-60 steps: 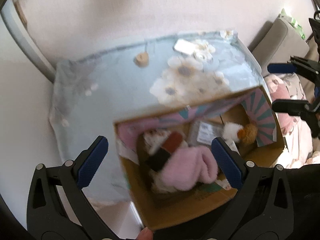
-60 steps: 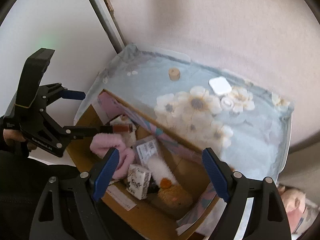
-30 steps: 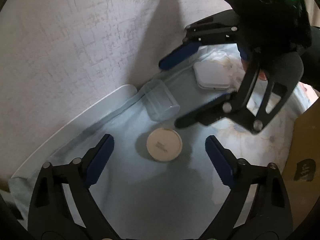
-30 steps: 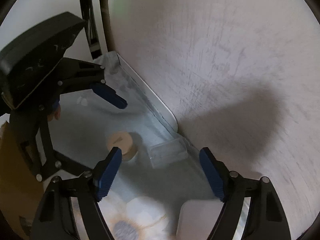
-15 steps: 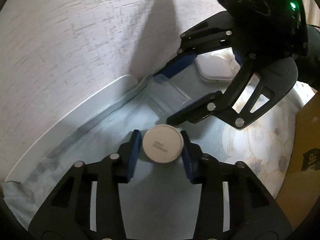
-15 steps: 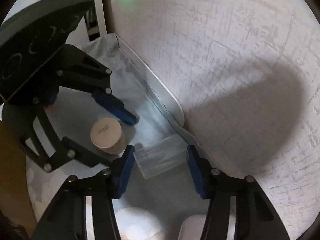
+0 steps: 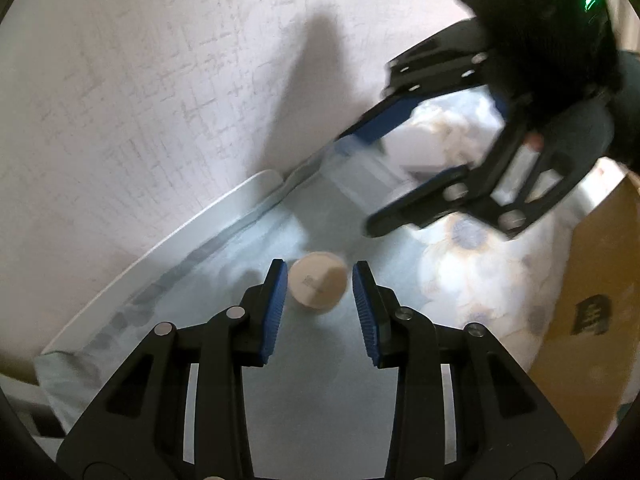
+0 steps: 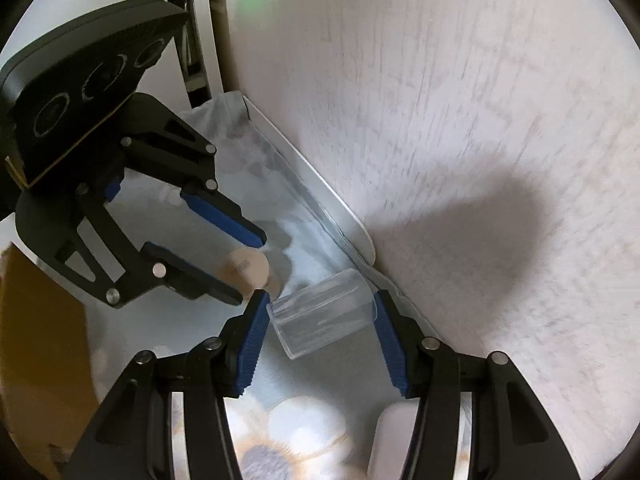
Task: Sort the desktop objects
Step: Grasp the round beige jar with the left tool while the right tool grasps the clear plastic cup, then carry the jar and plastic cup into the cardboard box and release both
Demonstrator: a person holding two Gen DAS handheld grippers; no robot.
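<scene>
A small beige round jar [image 7: 318, 283] stands on the pale blue floral cloth [image 7: 312, 380] near the wall. My left gripper [image 7: 319, 280] is closed around it, blue pads at both sides; the jar also shows in the right wrist view [image 8: 245, 269]. A clear plastic cup [image 8: 322, 313] lies on its side between the pads of my right gripper [image 8: 320, 312], which is closed on it. In the left wrist view the right gripper [image 7: 384, 172] and the cup [image 7: 360, 172] are blurred.
A white flat case [image 8: 400, 436] lies on the cloth behind the right gripper. A cardboard box [image 7: 592, 304] stands at the right, seen at the left in the right wrist view [image 8: 36, 344]. The textured wall [image 7: 160, 80] borders the table's white edge [image 7: 200, 224].
Both grippers came from above the box to the table's back edge. The left gripper closed around the jar and the right closed on the cup; both now appear lifted a little.
</scene>
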